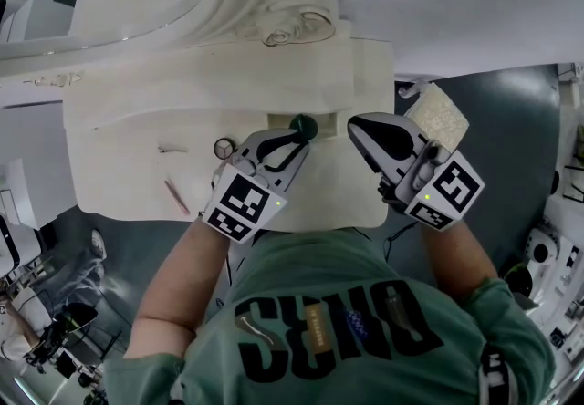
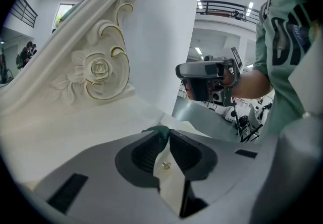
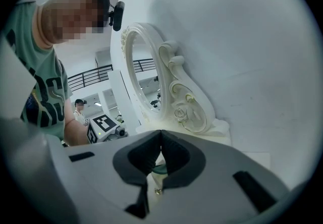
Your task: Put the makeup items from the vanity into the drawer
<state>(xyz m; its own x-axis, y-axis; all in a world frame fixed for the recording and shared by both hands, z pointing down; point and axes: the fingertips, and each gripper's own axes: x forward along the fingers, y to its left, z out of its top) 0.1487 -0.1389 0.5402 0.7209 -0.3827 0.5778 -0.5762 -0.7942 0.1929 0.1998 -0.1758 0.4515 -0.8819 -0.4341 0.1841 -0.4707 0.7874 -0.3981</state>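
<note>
A dark green round makeup item sits on the white vanity top, by a small darker recess. My left gripper points at it. In the left gripper view the jaws stand slightly apart with the green item right at their tips, and they do not visibly press on it. My right gripper hovers just to the right, shut with nothing in it. Its tips meet in the right gripper view, with the green item below them. A small round compact and two thin pencils lie left of the left gripper.
The ornate white mirror frame rises at the back of the vanity. A small gold knob shows under the left jaws. A beige pad lies off the vanity's right edge. The person stands close against the front edge.
</note>
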